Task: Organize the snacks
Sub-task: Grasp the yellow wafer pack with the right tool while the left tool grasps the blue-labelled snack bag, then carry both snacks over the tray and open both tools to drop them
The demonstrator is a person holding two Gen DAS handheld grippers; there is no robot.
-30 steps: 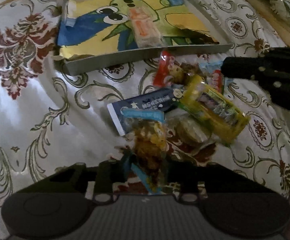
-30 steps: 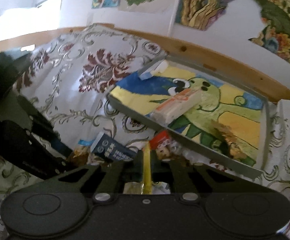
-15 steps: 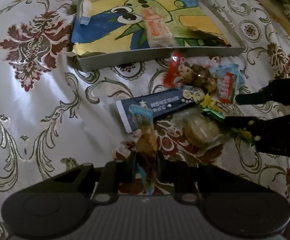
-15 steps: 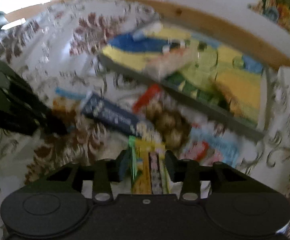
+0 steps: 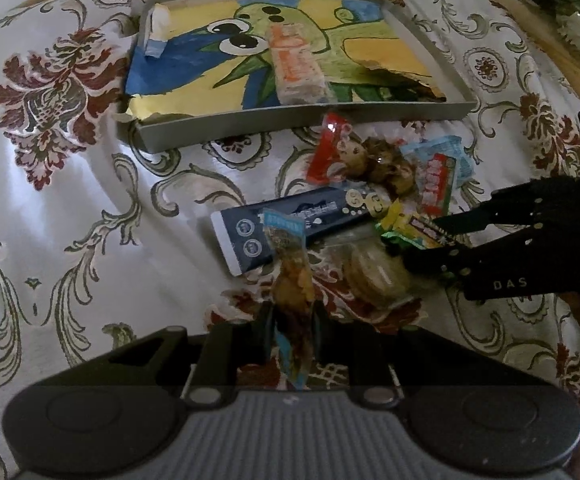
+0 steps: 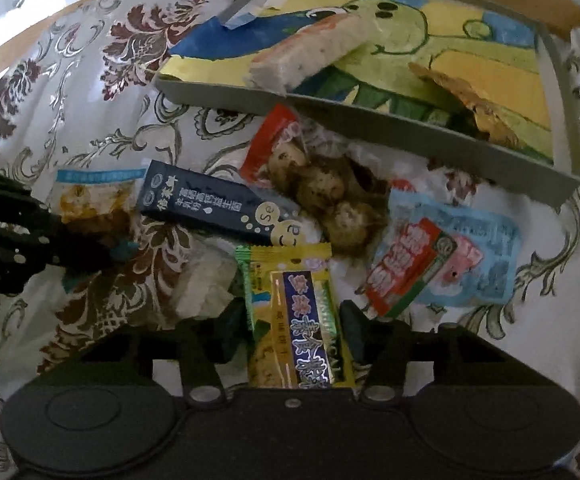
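My left gripper (image 5: 292, 320) is shut on a clear blue-edged packet of golden snacks (image 5: 290, 272), pinched edge-on just above the cloth. In the right wrist view that packet (image 6: 90, 192) hangs from the left gripper (image 6: 102, 248) at the left edge. My right gripper (image 6: 290, 320) sits low over the snack pile with its jaws opening. A yellow packet (image 6: 294, 312) lies flat and loose between its fingers. In the left wrist view the right gripper (image 5: 424, 240) reaches in from the right around the yellow packet (image 5: 406, 226). A grey tray (image 5: 290, 126) lined with a cartoon picture holds an orange-and-white bar (image 5: 296, 68).
The pile on the patterned cloth holds a navy box (image 5: 302, 220), a red packet of round brown snacks (image 5: 366, 160), a light-blue packet with a red label (image 5: 438, 176) and a clear cookie packet (image 5: 374, 272). A wooden edge runs behind the tray.
The right gripper came down onto the pile and its jaws spread. The yellow packet, held edge-on before, now lies flat between them. The left gripper tightened on its packet and stayed put.
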